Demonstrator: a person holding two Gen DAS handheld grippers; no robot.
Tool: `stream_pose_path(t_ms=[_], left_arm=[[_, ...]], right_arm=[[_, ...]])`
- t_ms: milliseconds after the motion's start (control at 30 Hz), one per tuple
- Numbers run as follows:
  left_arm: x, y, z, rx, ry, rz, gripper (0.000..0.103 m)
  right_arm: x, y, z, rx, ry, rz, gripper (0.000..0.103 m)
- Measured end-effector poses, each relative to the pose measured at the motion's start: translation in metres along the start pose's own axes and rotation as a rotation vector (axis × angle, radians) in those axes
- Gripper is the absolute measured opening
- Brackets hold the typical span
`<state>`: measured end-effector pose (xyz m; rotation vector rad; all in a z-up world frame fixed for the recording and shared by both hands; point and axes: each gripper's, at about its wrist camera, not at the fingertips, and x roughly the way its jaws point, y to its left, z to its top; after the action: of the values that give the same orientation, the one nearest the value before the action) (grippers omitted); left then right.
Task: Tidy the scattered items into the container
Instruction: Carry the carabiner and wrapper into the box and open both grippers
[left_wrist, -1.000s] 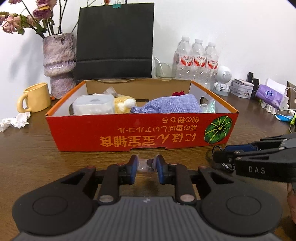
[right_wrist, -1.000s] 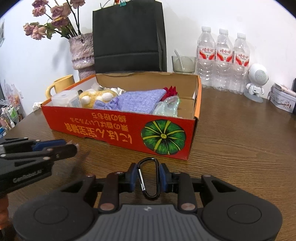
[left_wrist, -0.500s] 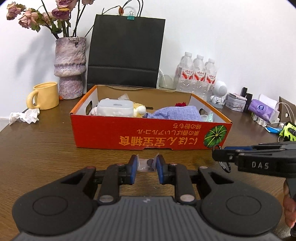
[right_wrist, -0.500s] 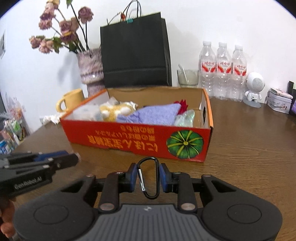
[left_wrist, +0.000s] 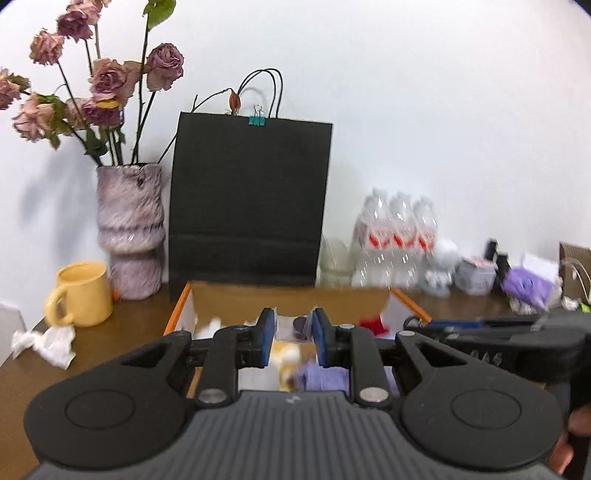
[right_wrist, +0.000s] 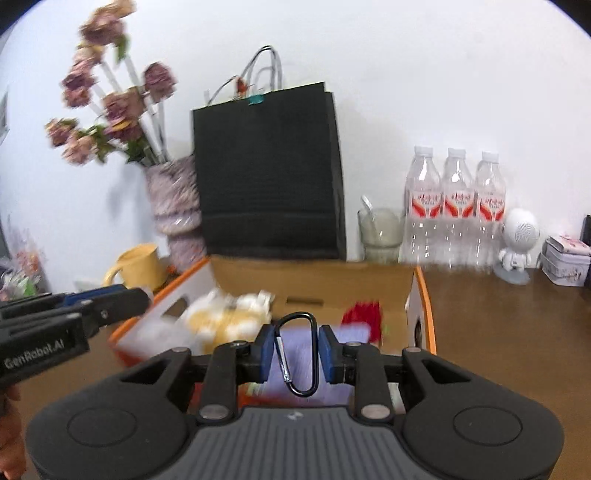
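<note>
Your right gripper was clamped on a black carabiner, its blue pads pressing the clip's two long sides so that it stood upright between them, the narrow end hanging below the pads. Your left gripper was nearly closed on a small clear packet with a dark round piece inside it (too blurred to name more closely). Both grippers hung above the orange-edged cardboard box, side by side: the left one showed at the left edge of the right wrist view, and the right one lay as a dark bar along the right side of the left wrist view. Inside the box you could see a yellow plush toy, a lilac knitted cloth and something red toward the right wall. Behind the box stood a black paper bag with a teal clip on its top edge, a mottled vase of dried roses, and a yellow mug with a crumpled tissue just beside it. To the right of the bag were a glass cup, three water bottles and a small white robot figure, all on the brown wooden table.
</note>
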<state>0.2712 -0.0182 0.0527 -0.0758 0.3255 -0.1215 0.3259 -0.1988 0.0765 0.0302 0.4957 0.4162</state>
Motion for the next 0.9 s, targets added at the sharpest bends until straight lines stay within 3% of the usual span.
stream_pose_path(t_ms=[167, 367, 467, 500, 533, 567, 633, 733, 900], left_arm=[[0.06, 0.01, 0.004, -0.047, 0.05, -0.036, 0.022], [0.102, 0.016, 0.0, -0.015, 0.105, -0.001, 0.023], [0.115, 0.018, -0.006, -0.006, 0.162, 0.014, 0.031], [0.117, 0.018, -0.008, -0.013, 0.176, 0.025, 0.047], [0.119, 0.02, -0.009, -0.024, 0.187, 0.042, 0.074], [0.118, 0.021, -0.009, -0.033, 0.189, 0.065, 0.08], [0.115, 0.024, -0.007, -0.029, 0.177, 0.104, 0.103], [0.107, 0.027, -0.002, -0.034, 0.162, 0.106, 0.103], [0.104, 0.025, 0.002, -0.029, 0.165, 0.114, 0.103]], right_arm=[[0.062, -0.009, 0.015, 0.019, 0.059, 0.003, 0.025], [0.103, -0.019, 0.016, -0.006, 0.12, -0.022, 0.025], [0.111, -0.021, 0.014, -0.012, 0.141, -0.037, 0.025], [0.113, -0.022, 0.013, -0.016, 0.152, -0.046, 0.032], [0.115, -0.022, 0.013, -0.017, 0.162, -0.055, 0.052], [0.114, -0.023, 0.012, -0.017, 0.169, -0.067, 0.065], [0.113, -0.023, 0.013, -0.022, 0.172, -0.12, 0.083], [0.108, -0.03, 0.017, 0.002, 0.17, -0.127, 0.1], [0.103, -0.033, 0.02, 0.019, 0.175, -0.129, 0.103]])
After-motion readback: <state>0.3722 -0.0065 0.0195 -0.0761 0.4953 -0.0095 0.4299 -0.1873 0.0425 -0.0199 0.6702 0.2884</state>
